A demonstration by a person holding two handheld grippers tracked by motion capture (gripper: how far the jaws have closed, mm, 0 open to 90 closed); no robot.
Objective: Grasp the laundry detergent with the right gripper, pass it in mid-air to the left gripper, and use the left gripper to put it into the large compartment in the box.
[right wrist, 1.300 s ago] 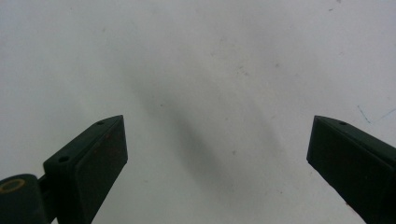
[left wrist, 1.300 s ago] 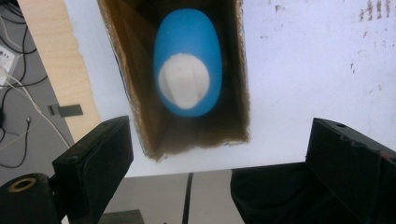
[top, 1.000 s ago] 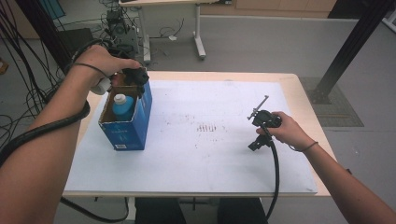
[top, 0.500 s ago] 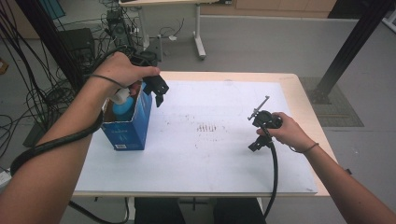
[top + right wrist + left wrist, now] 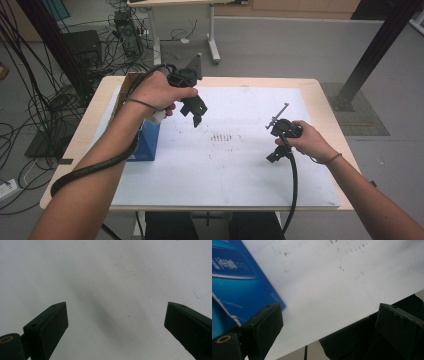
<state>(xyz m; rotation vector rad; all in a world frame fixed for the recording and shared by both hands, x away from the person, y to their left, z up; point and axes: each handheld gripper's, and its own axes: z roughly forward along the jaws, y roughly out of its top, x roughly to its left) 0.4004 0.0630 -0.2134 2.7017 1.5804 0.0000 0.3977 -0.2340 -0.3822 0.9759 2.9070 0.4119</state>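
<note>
Standing at the left part of the table (image 5: 320, 87), on the white sheet (image 5: 240, 165), the blue box (image 5: 148, 142) is partly covered in the high view by the person's left forearm; a brown cardboard flap (image 5: 124, 87) shows at its far side. Box contents cannot be made out past the hand.

Left gripper (image 5: 196, 116): held above the sheet, just to the right of the box and clear of it, pointing down. Left gripper view: the jaws stand wide apart with nothing between them; one blue printed side of the box (image 5: 239, 285) lies at the upper left, the white sheet (image 5: 332, 277) runs across the middle, and the near table edge with dark cloth beyond it shows at the lower right. A small white item is tucked under the left hand (image 5: 157, 92); what it is cannot be told.

Right gripper (image 5: 272, 156): held by the right hand (image 5: 307, 140) low over the right half of the sheet, well apart from the box. Right gripper view: jaws wide apart, holding nothing, bare sheet (image 5: 112, 285) below with a soft shadow.

Faint dark specks (image 5: 222, 136) mark the sheet between the two grippers. Black cable trails from each gripper along the forearm.
</note>
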